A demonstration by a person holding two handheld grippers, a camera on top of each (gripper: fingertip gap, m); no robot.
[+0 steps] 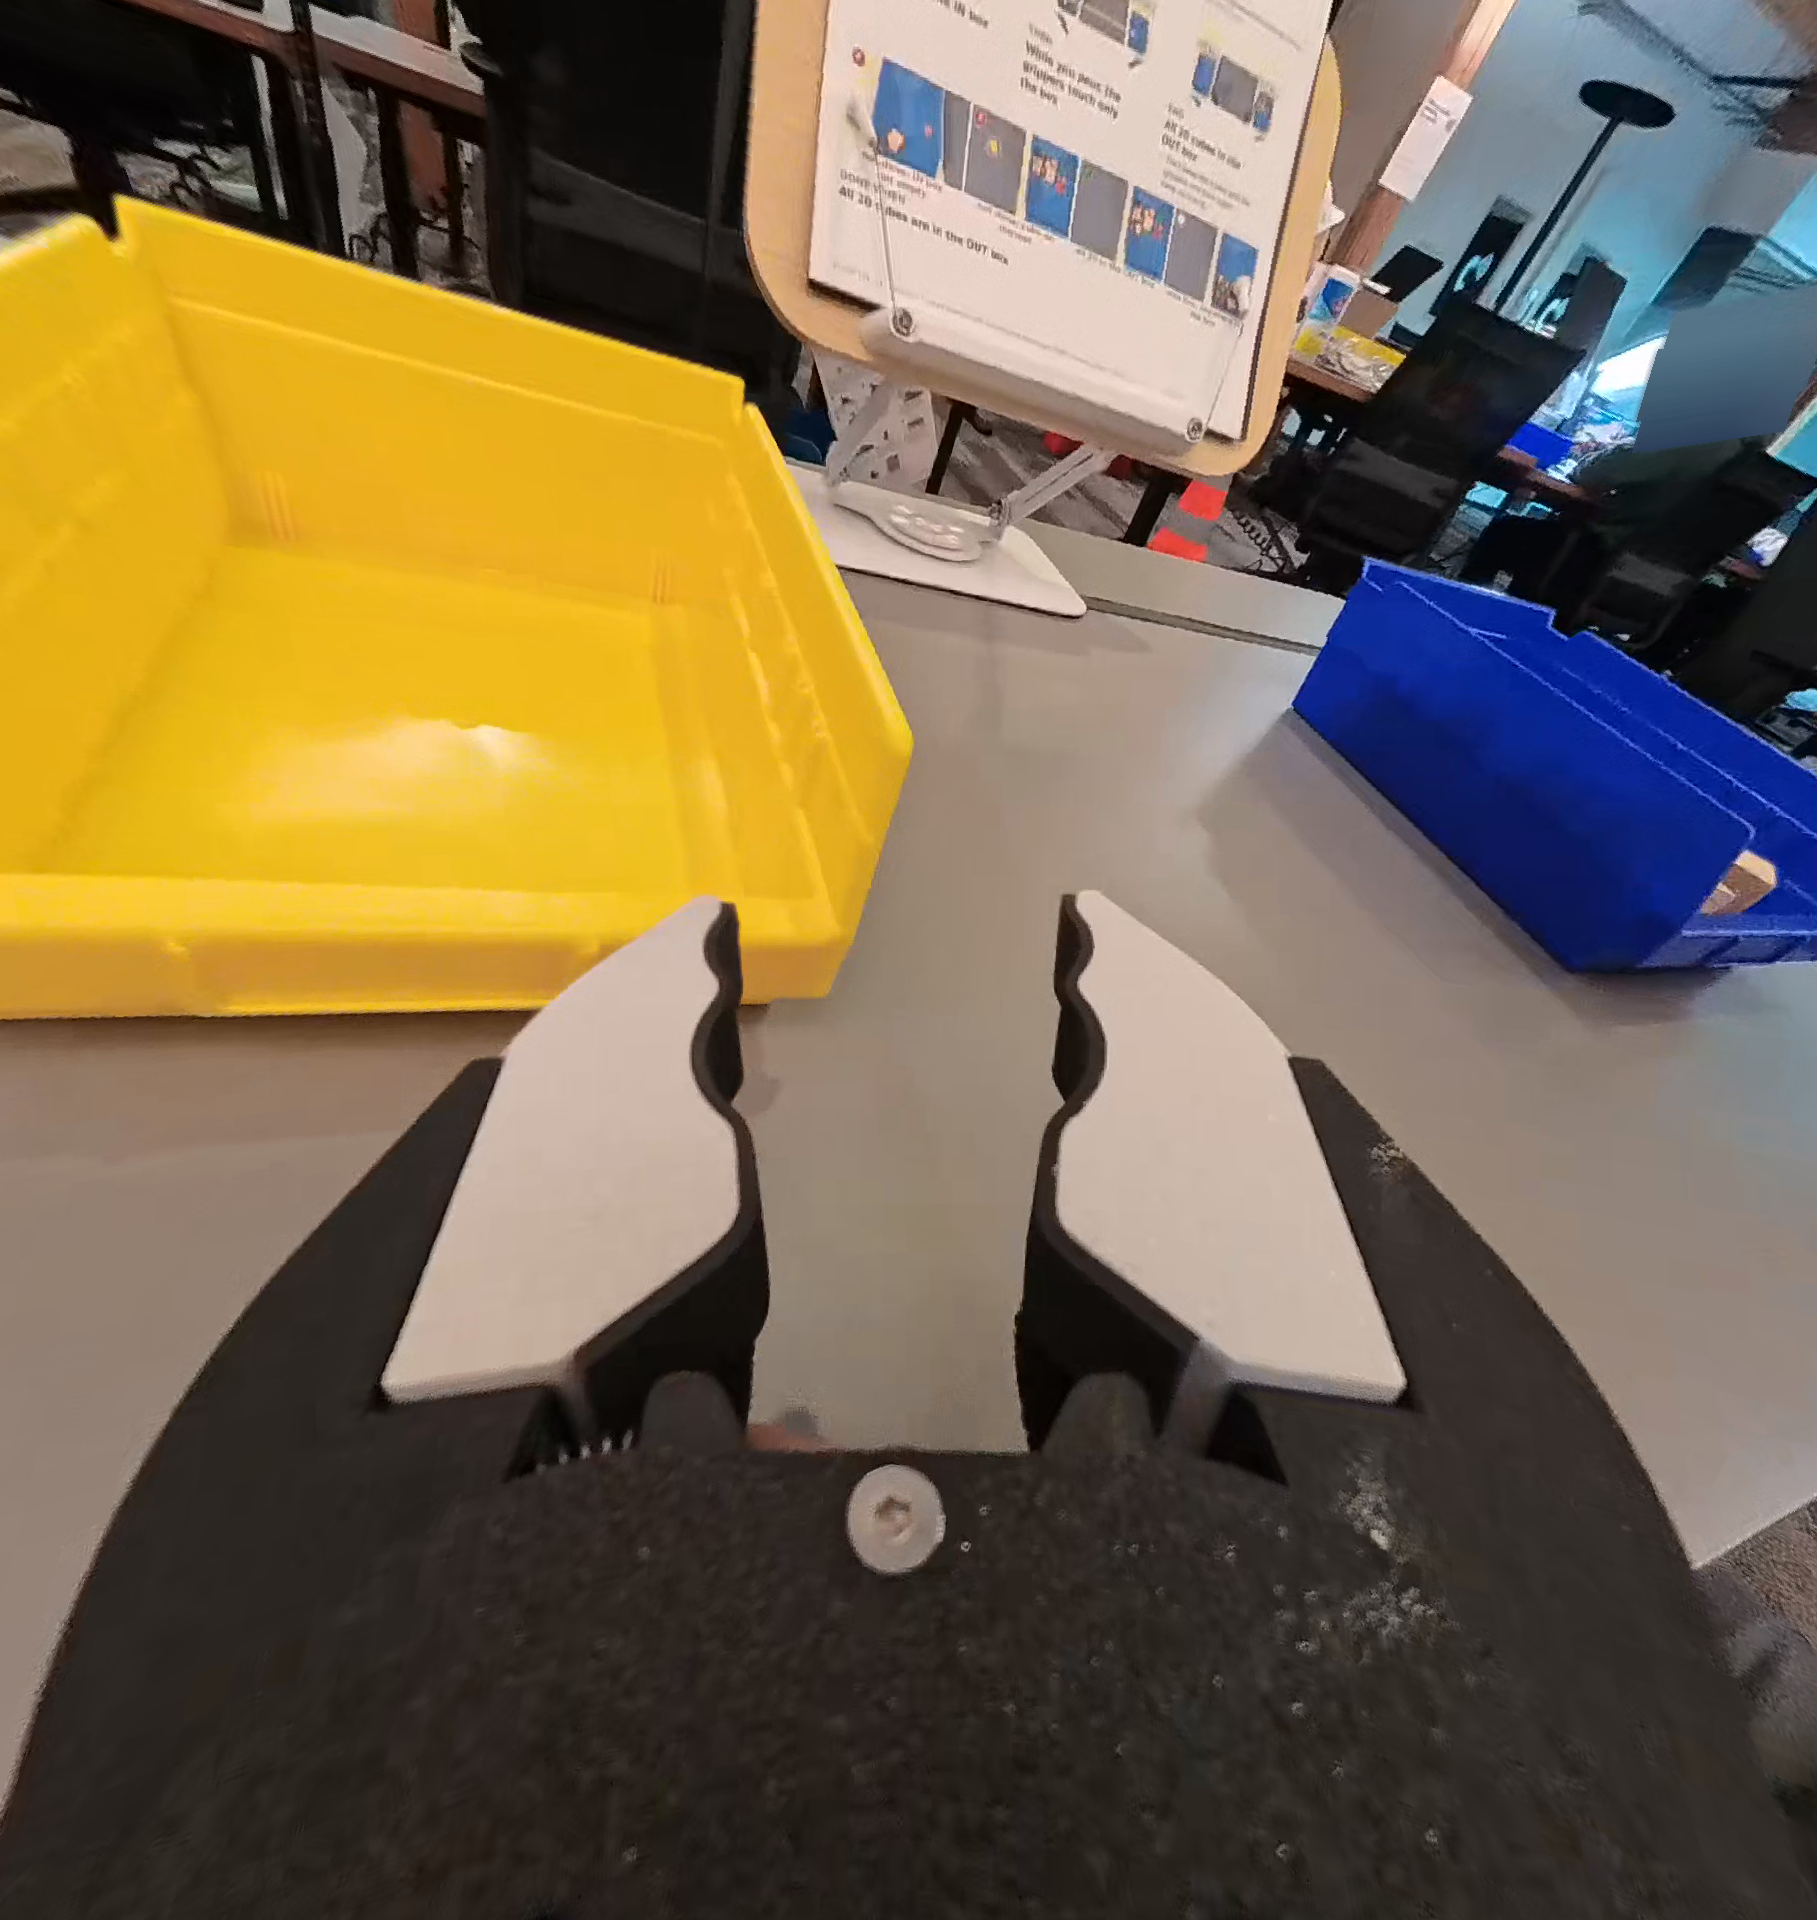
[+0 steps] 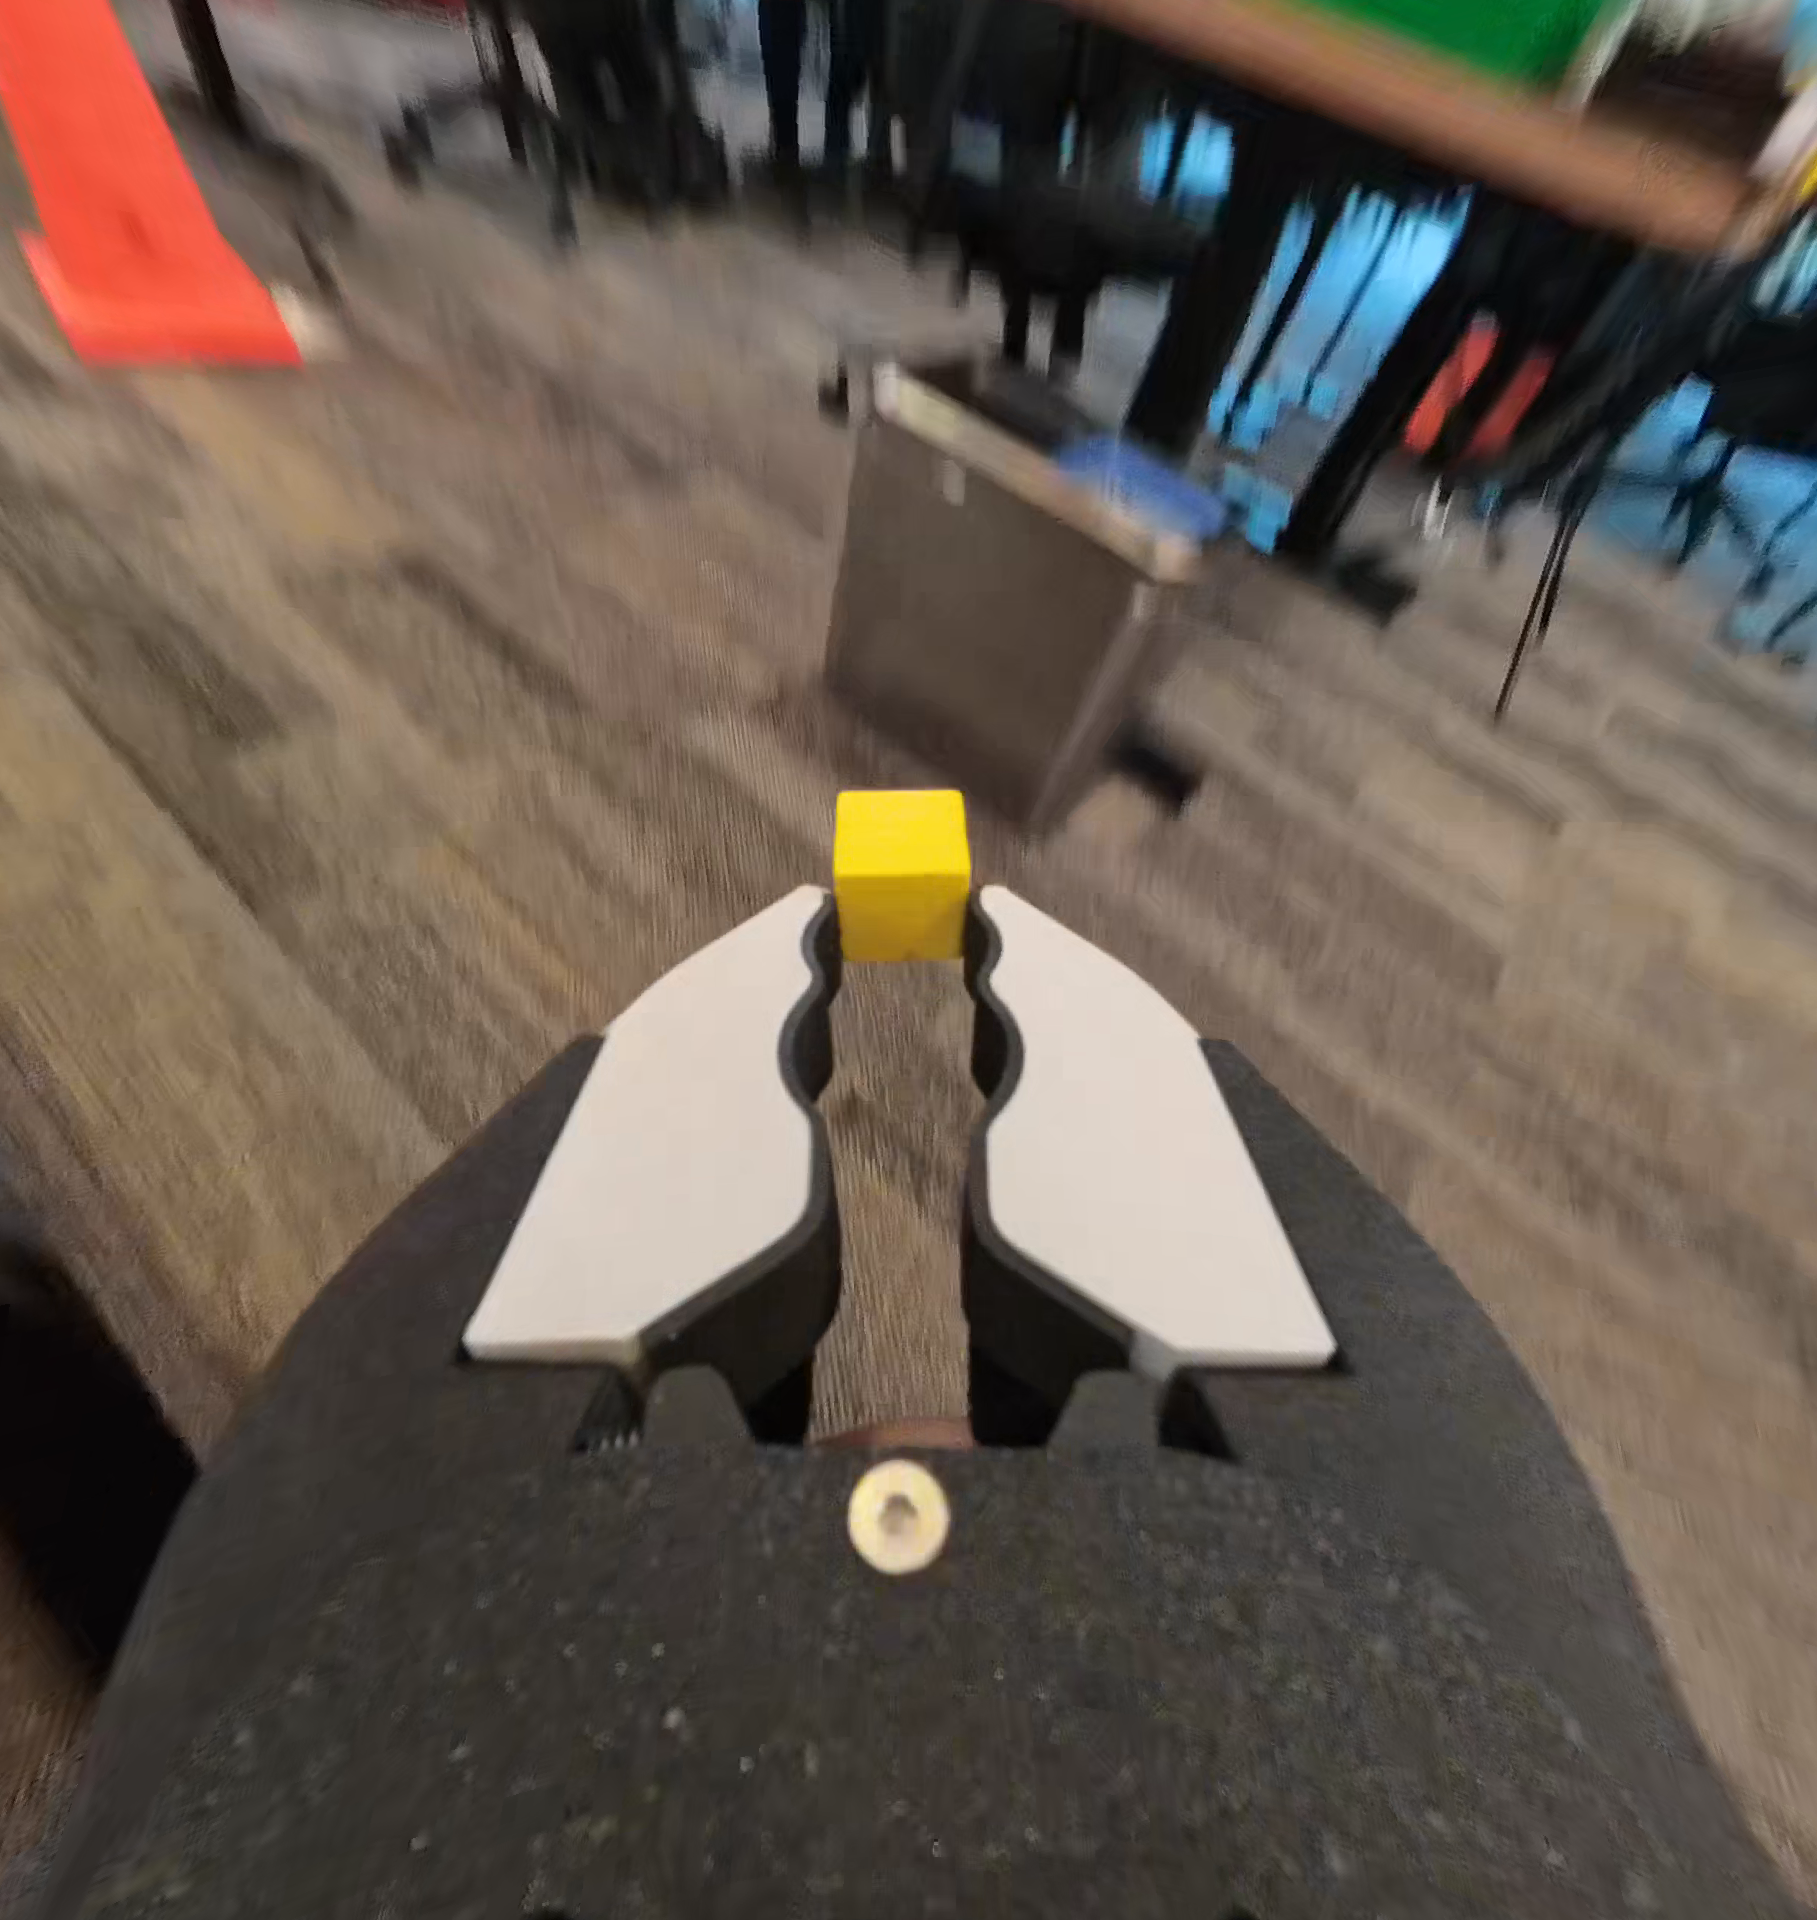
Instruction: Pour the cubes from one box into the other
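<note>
Cube in my right tongs: a small yellow cube [image 2: 899, 875] with matte faces sits pinched between the very tips of my right gripper [image 2: 900, 920], both grey fingers pressed against its sides.
Behind the cube: blurred grey-brown carpet floor [image 2: 364, 779], so I hold the cube out over the floor, away from the table; a dark grey box-like cabinet [image 2: 977, 634] stands on the carpet farther off, and an orange cone-shaped object [image 2: 125, 218] sits at the far left.
Yellow box: the wide, shallow yellow plastic bin [image 1: 395, 665] rests on the grey tabletop [image 1: 1091, 831] just ahead and left of my left tongs; its inside shows only bare floor.
Blue box: the shallow blue plastic bin [image 1: 1548, 790] lies on the same table, well apart to the right; a pale wooden cube [image 1: 1737, 888] peeks out at its near corner.
My left tongs: my left gripper [image 1: 896, 914] hovers low over the table with fingers spread wide, holding nothing, its left tip close to the yellow bin's near right corner.
Beyond the boxes: a printed instruction sheet on a light wooden stand [image 1: 1039, 208] is propped at the back of the table.
</note>
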